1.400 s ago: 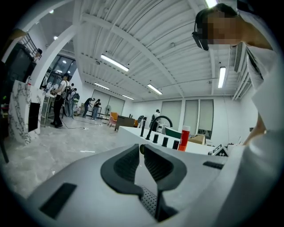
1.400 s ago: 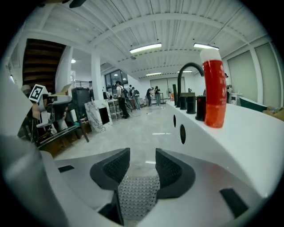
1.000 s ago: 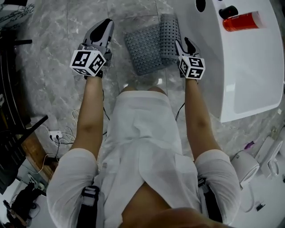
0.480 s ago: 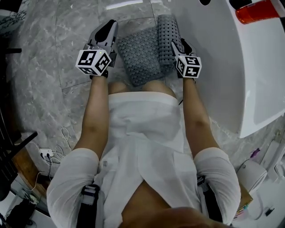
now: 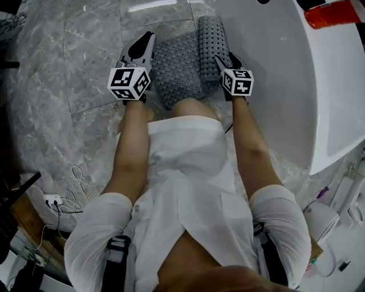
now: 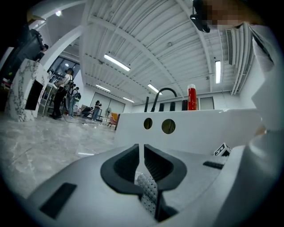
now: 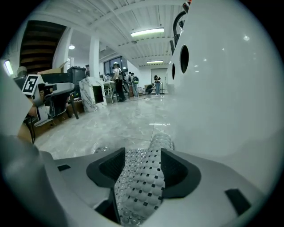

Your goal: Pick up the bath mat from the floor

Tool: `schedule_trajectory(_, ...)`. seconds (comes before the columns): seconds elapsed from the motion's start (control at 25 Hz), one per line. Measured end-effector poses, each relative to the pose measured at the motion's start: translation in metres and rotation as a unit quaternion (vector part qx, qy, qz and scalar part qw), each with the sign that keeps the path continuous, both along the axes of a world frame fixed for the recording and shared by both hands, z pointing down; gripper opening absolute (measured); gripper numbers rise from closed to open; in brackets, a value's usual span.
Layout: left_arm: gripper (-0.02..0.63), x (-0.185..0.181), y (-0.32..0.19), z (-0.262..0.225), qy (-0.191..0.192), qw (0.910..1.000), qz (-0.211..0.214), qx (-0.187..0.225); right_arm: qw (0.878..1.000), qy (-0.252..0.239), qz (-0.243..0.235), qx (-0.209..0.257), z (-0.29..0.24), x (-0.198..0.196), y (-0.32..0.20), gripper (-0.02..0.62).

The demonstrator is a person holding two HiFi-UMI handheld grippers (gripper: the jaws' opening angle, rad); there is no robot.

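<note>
The grey bath mat [image 5: 182, 63] lies bunched on the marble floor beside the white tub [image 5: 274, 85], its right edge curled up and showing rows of holes. My left gripper [image 5: 148, 40] is at the mat's left edge. In the left gripper view its jaws [image 6: 143, 162] stand almost together with a thin strip of mat [image 6: 148, 195] pinched low between them. My right gripper [image 5: 225, 58] holds the curled right edge. Its jaws [image 7: 143, 166] have just been opening, and the dotted mat [image 7: 142, 190] still fills the gap and touches both pads.
The tub wall [image 7: 230, 88] rises close on the right, with a red bottle [image 5: 333, 12] on its rim. My own knees and white clothes [image 5: 188, 171] sit just behind the mat. Cables and a plug strip [image 5: 63, 199] lie at the lower left. People stand far off [image 6: 66, 93].
Both grippers have sunk towards the floor and drawn closer together at the mat's two sides. The mat sits lower and more bunched between them.
</note>
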State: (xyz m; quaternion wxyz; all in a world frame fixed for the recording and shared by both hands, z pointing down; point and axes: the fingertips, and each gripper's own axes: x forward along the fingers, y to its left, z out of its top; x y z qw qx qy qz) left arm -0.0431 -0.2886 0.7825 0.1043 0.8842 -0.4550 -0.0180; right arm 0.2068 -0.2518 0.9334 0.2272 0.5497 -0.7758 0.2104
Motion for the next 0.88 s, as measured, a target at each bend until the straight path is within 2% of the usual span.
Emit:
schedule_trajectory(0.24,0.041,0.003,0.003,0.013,-0.018,0.9998,0.011,0.001,0.998,0.026,0.013,-0.057,0.039,0.015,0.001,0.287)
schedule_trajectory(0.36,0.041,-0.005,0.001,0.013,-0.012,0.9999,0.005,0.001,0.994,0.039,0.018,-0.096,0.063,0.016,0.006,0.296)
schedule_trajectory(0.48,0.041,-0.007,0.001,0.012,-0.011,0.9999,0.005,0.001,0.987,0.055,0.021,-0.146,0.087,0.018,0.013,0.305)
schedule_trajectory(0.68,0.041,0.003,0.003,0.021,-0.052,0.9982,0.031,0.002,0.974,0.079,-0.001,-0.213,0.118,0.016,0.019,0.337)
schedule_trajectory(0.8,0.041,0.002,0.001,0.02,-0.046,0.9986,0.027,0.007,0.964,0.09,0.017,-0.249,0.135,0.025,0.023,0.342)
schedule_trajectory(0.88,0.041,0.002,0.0,0.019,-0.043,0.9987,0.025,0.009,0.96,0.104,0.024,-0.258,0.139,0.03,0.021,0.342)
